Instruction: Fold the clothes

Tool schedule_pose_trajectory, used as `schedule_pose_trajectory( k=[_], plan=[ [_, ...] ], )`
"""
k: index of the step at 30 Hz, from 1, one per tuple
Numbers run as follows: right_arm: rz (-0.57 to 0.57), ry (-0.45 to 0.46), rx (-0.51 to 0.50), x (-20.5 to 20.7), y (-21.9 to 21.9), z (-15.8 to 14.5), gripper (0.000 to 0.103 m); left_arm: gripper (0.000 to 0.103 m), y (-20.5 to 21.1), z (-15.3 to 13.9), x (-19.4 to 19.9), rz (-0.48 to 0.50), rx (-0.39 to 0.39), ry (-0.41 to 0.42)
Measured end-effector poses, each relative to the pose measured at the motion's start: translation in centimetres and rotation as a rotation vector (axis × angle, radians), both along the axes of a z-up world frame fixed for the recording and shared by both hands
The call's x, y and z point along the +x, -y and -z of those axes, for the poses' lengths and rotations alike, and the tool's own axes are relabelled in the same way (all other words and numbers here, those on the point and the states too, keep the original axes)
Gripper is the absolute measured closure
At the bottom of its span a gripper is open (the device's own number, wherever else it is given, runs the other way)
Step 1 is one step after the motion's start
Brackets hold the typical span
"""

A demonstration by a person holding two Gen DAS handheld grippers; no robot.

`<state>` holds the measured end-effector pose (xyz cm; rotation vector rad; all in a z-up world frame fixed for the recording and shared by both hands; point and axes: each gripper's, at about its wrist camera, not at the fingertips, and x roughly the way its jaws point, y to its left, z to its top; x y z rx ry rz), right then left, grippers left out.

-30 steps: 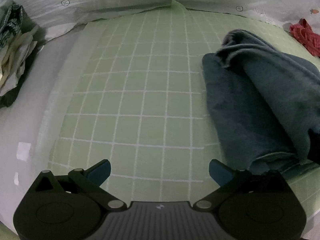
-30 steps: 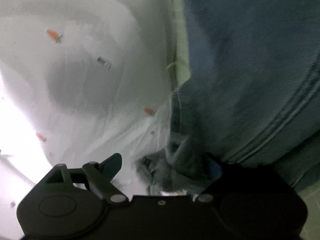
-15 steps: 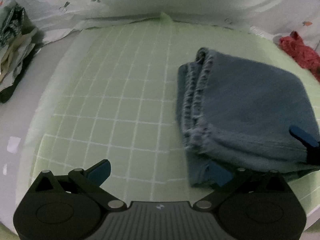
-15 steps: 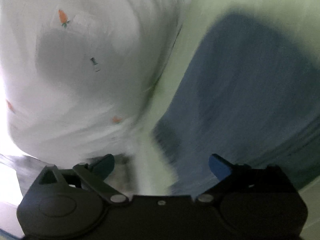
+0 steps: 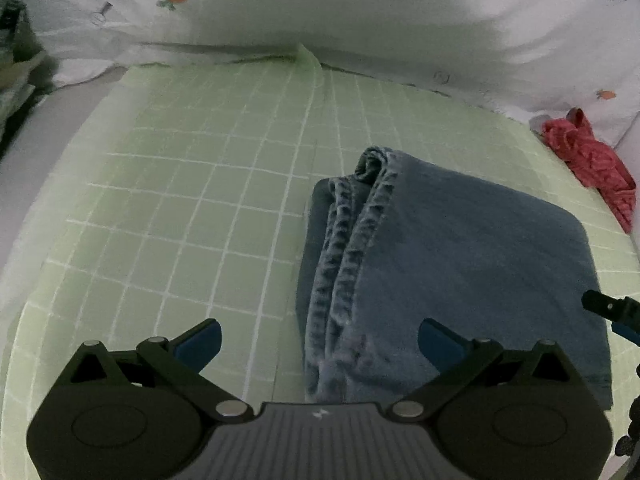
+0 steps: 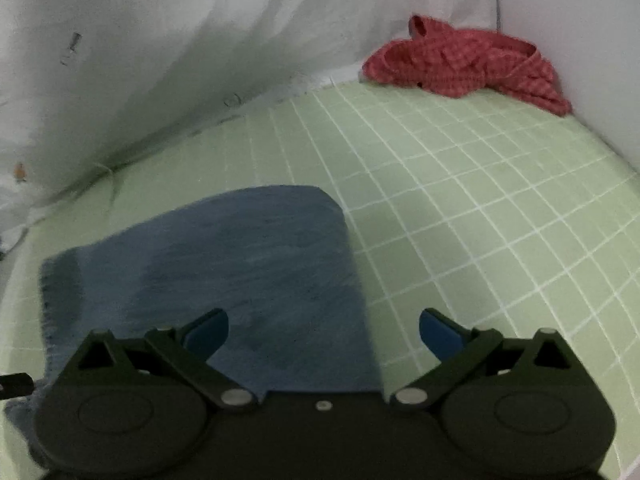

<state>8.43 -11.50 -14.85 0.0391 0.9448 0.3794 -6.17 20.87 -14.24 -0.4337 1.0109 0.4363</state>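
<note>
Left wrist view: left gripper (image 5: 319, 340) is hovering with its jaws spread wide, nothing between them. Folded blue jeans (image 5: 460, 264) are lying on the green checked sheet (image 5: 192, 200), right of centre, frayed hems stacked along their left edge. Red checked garment (image 5: 588, 164) is sitting crumpled far right. White carrot-print bedding (image 5: 360, 20) is running along the far side.

Right wrist view: right gripper (image 6: 323, 330) is also gaping, holding nothing. Jeans (image 6: 224, 264) are lying flat near left, partly under the gripper. Red garment (image 6: 468, 64) is bunched at the far right corner, well apart from the jeans.
</note>
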Motion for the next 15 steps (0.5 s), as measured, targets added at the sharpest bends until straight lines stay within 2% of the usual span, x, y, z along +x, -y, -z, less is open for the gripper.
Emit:
schedule_pose_trajectory(
  k=[4,8,12,15],
  plan=[
    [-0.007,-0.05,0.035,2.1,-0.5,1.0,0.0,0.0,-1.3,1.5,2.7,0.031,0.001,-0.033],
    [-0.015,-0.099,0.07,4.2,-1.1,1.9,0.0,0.0,-2.3,2.6,4.5,0.064,-0.039,-0.053],
    [-0.018,-0.15,0.111,5.9,-1.4,2.7,0.0,0.003,-2.0,3.3,5.3,0.079,-0.069,-0.023],
    [-0.002,-0.19,0.167,6.1,-0.7,3.0,0.0,0.009,-1.4,3.5,5.9,0.12,-0.107,0.009]
  ],
)
